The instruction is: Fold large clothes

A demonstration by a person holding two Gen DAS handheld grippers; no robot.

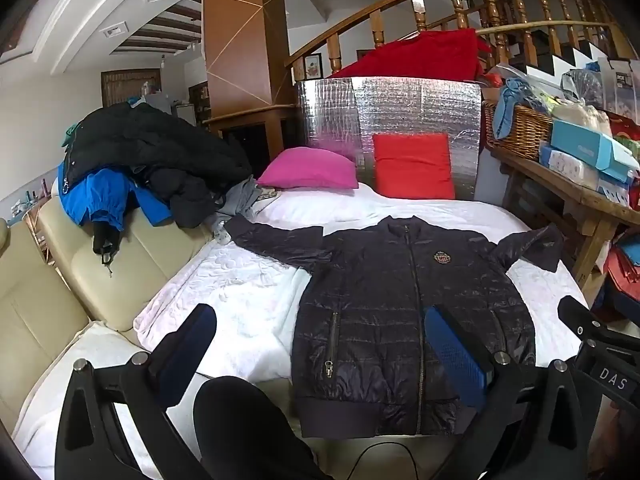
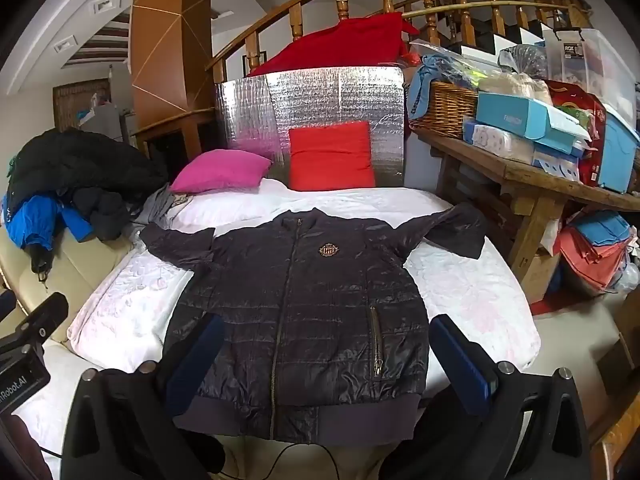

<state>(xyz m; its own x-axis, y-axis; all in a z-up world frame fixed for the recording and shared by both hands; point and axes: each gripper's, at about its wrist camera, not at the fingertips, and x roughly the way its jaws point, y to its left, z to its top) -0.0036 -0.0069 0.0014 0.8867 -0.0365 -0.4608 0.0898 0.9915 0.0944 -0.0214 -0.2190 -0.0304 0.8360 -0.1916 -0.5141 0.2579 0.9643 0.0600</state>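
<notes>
Left wrist view
Jacket: a dark quilted jacket [image 1: 400,304] is laid flat on the bed [image 1: 240,280], front up, zip closed, hem nearest the camera, collar toward the pillows.
Sleeves: both are spread out to the sides; no part is seen folded over the body.
Left tongs: the left tongs [image 1: 320,352] are held wide apart above the near edge of the bed; nothing is gripped. One finger is seen over the white cover, the other over the lower part of the jacket; contact cannot be told.
Right tongs: only part of the right tongs [image 1: 592,340] is seen at the right edge; its state is not shown here.
Pile: more dark and blue clothes [image 1: 132,168] are heaped on the sofa beside the bed, unfolded.

Right wrist view
Jacket: the same jacket [image 2: 304,312] is seen spread and smooth, hem toward the camera.
Right tongs: the right tongs [image 2: 328,360] are held wide apart, empty, with the fingers framing the lower half of the jacket.
Pillows: a pink pillow [image 2: 220,170] and a red pillow [image 2: 330,156] are set behind the collar, clear of it.

Progress
Done: the jacket is judged laid out ready.
Left: every fold is judged still to be made, sleeves first, then the body; the pile is untouched.
</notes>
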